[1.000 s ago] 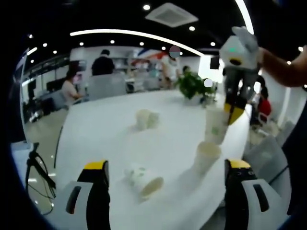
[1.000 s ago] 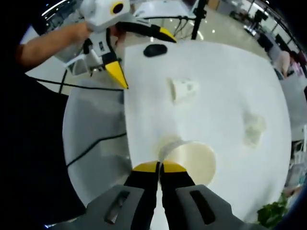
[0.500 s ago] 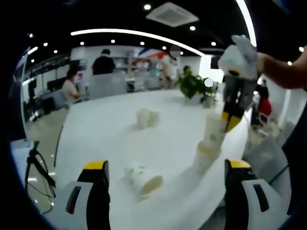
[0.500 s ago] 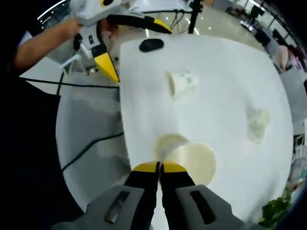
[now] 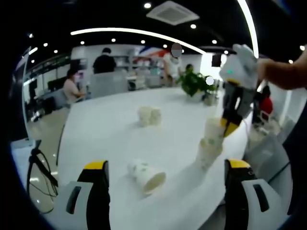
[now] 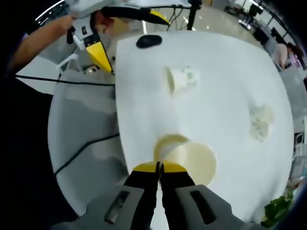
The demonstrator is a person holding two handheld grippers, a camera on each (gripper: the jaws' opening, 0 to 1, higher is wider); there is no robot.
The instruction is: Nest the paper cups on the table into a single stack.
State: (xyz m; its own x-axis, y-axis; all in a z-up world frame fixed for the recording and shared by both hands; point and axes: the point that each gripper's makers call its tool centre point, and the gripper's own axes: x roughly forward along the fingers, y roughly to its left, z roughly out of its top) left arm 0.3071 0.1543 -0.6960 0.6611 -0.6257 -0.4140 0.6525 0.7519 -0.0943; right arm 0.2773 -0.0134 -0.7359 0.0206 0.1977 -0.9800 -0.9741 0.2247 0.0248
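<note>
The left tongs (image 5: 165, 191) are hanging spread above a tipped cup (image 5: 147, 175) near the bench (image 5: 110, 129) edge. The right tongs (image 6: 159, 167) are pinching a held cup (image 6: 189, 161), nesting in an upright cup (image 5: 207, 154) at the bench's edge.

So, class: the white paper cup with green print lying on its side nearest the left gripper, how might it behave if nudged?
The white paper cup with green print lies on its side on the smooth white table, so it would probably roll in a curve. It looks empty and thin-walled, so likely light and easily crushed.
</note>
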